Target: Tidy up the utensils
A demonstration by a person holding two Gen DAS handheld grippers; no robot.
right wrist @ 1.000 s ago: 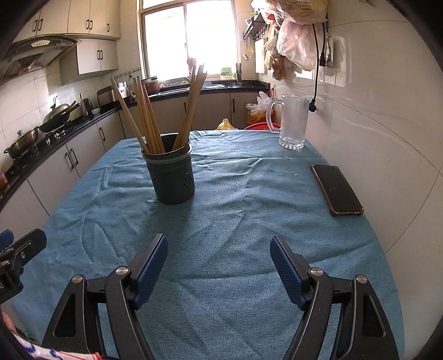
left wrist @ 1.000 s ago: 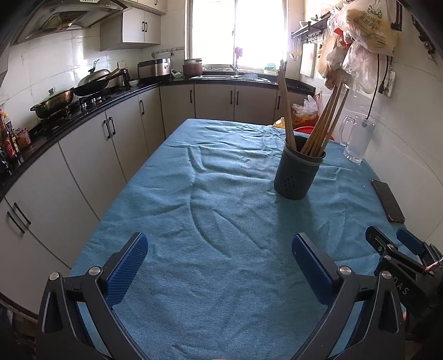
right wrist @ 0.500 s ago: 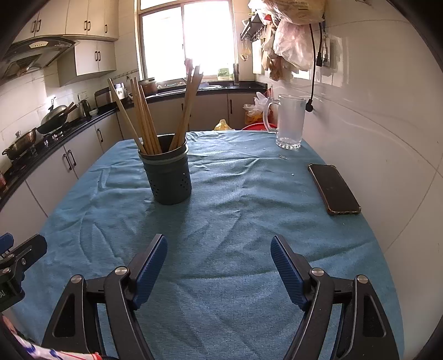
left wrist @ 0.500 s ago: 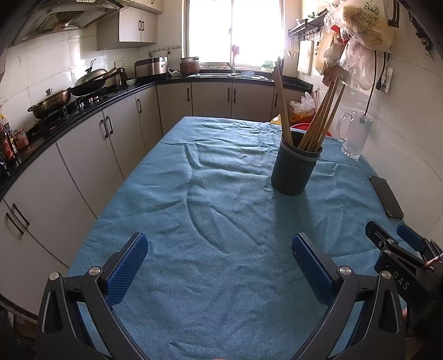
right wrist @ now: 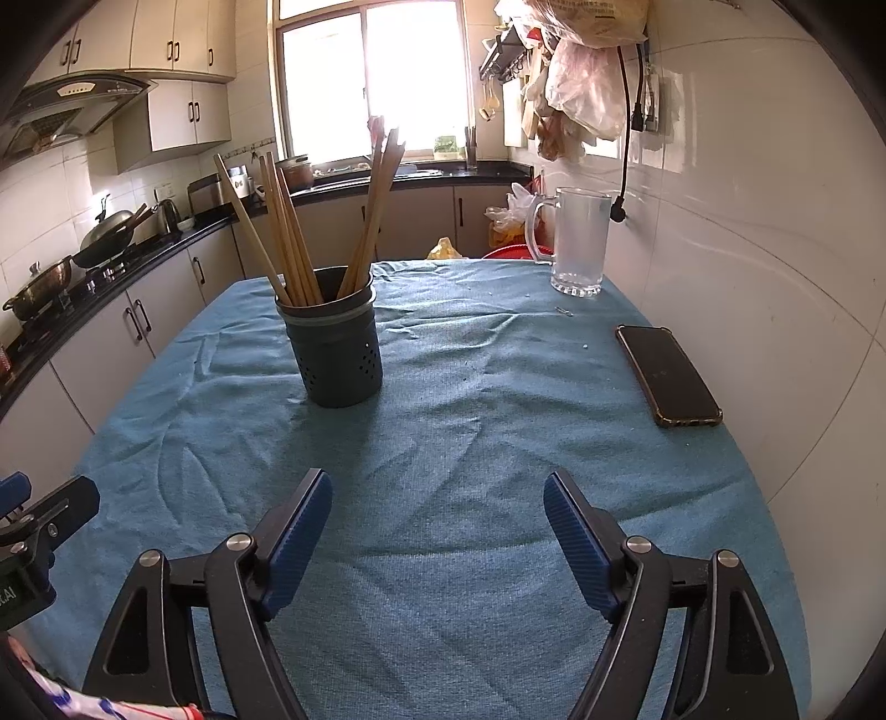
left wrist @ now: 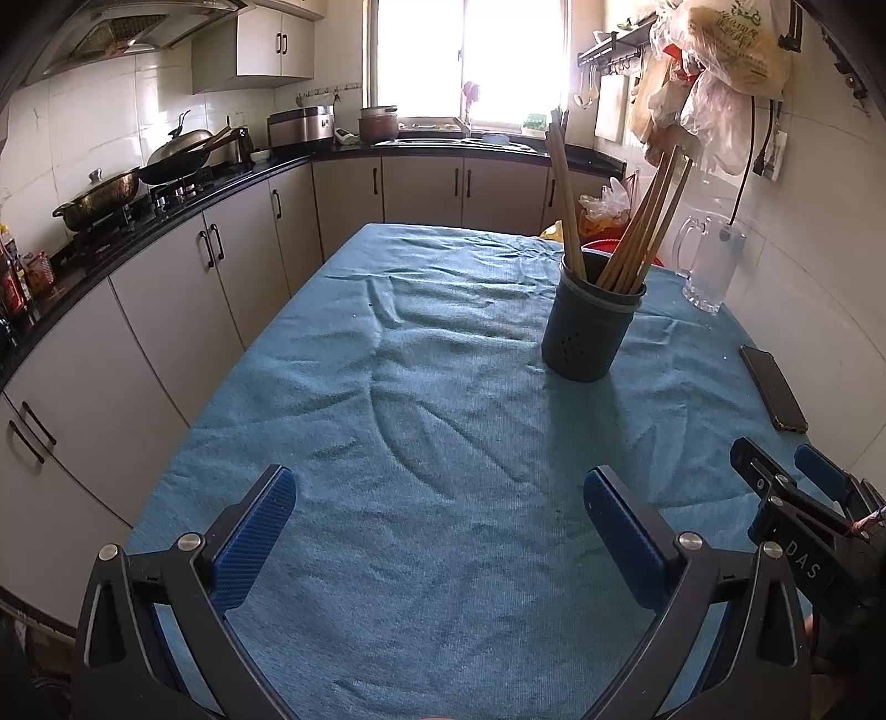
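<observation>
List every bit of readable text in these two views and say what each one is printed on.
"DAS": white letters on the black body of the right gripper, seen from the left wrist camera; the word may be cut off.
"AI": white letters on the left gripper at the right wrist view's edge, cut off.
Green print on the hanging plastic bag: blurred, unreadable.
Phone, holder, mug: no text visible.

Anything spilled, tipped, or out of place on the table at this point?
Nothing spilled or tipped. The utensil holder stands upright with the chopsticks fanned inside. Minor oddities: the blue tablecloth is wrinkled, and small white specks lie near the glass pitcher. The phone lies flat.
</observation>
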